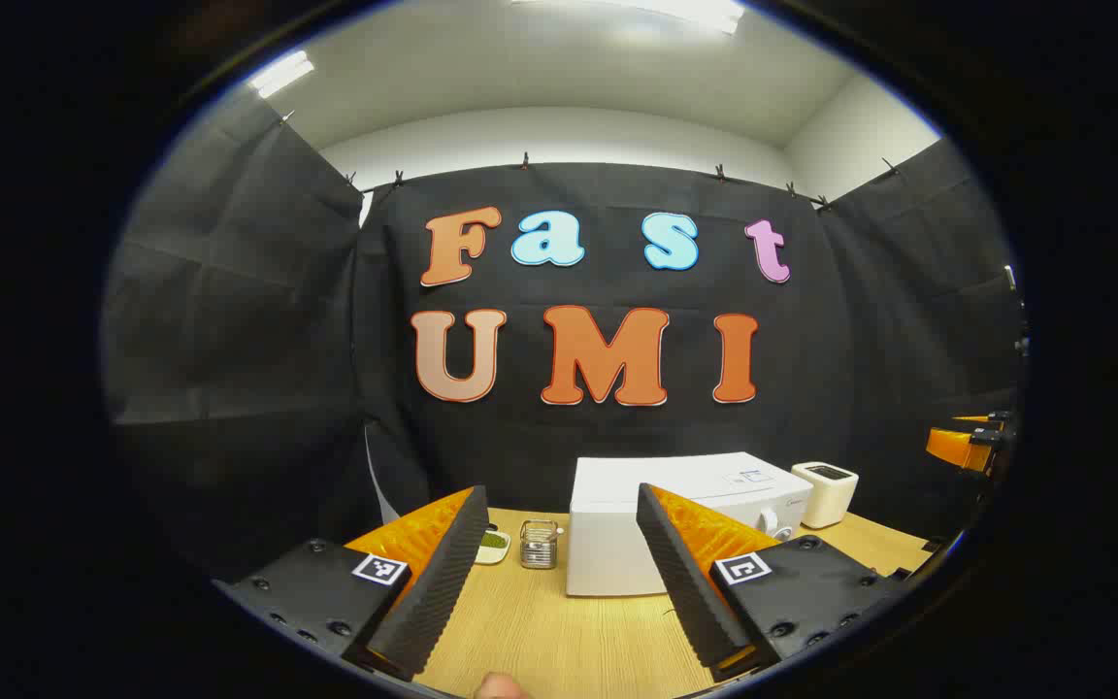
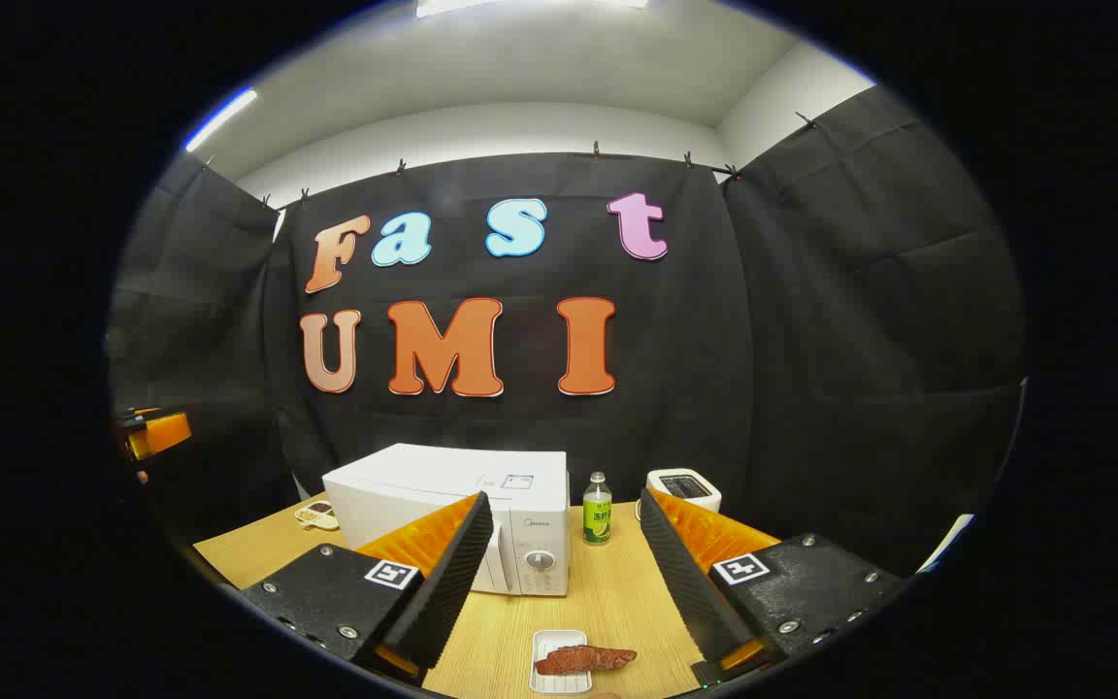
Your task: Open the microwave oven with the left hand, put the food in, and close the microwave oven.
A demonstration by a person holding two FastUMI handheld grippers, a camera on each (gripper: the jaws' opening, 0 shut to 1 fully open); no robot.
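Microwave (image 1: 617, 544): door shut, ahead of left gripper (image 1: 559, 592), nearer than right gripper (image 2: 559, 592); both spread, empty.

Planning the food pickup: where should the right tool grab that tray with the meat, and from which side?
Grip the white tray across its narrow width, by the two long rims, coming from above and the near side. It lies flat on the table with its long axis pointing away, and the meat overhangs its right rim, so close below it. The right tool stands open.

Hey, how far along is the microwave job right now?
Nothing looks done yet: the microwave door is shut and the food lies on its white tray. Both the left hand-held gripper and right hand-held gripper are open, holding nothing. Opening, loading and closing remain.
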